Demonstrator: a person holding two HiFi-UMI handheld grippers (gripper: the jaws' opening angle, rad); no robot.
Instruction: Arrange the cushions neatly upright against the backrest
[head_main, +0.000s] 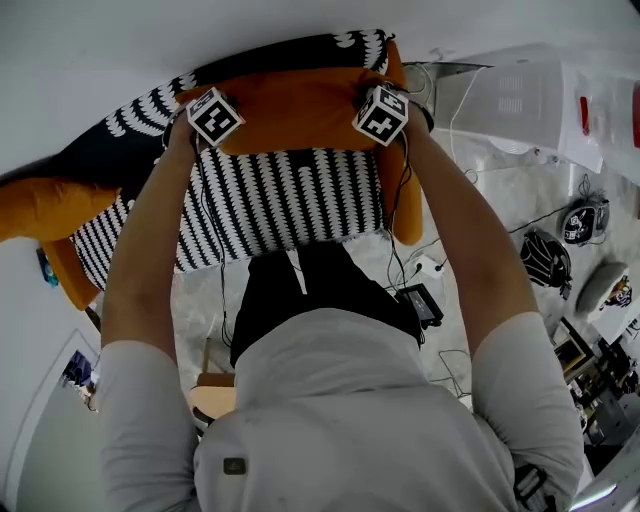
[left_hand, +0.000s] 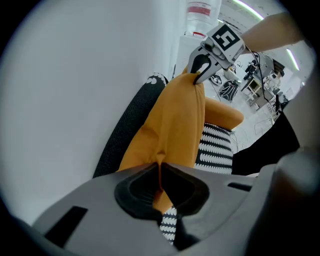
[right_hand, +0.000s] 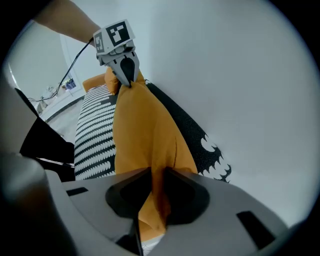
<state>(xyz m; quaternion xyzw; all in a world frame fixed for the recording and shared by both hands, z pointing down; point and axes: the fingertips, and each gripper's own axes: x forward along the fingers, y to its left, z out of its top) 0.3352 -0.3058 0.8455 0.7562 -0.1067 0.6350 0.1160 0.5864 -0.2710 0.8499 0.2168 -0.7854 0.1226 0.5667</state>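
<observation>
An orange cushion (head_main: 290, 110) stands on edge on the black-and-white striped sofa seat (head_main: 280, 205), in front of the dark patterned backrest (head_main: 300, 50). My left gripper (head_main: 210, 125) is shut on its top left corner, and my right gripper (head_main: 380, 115) pinches the top right corner. In the left gripper view the orange fabric (left_hand: 175, 120) runs from my left gripper (left_hand: 160, 182) up to the right gripper (left_hand: 199, 76). In the right gripper view bunched fabric (right_hand: 142, 130) fills the gap of the right gripper (right_hand: 155, 190), with the left gripper (right_hand: 127, 80) at the far corner.
A second orange cushion (head_main: 50, 205) lies at the sofa's left end beside a striped cushion (head_main: 110, 240). An orange piece (head_main: 408, 215) sits at the sofa's right end. The white wall is right behind the backrest. Cables, helmets (head_main: 545, 260) and a white unit (head_main: 520, 100) crowd the floor to the right.
</observation>
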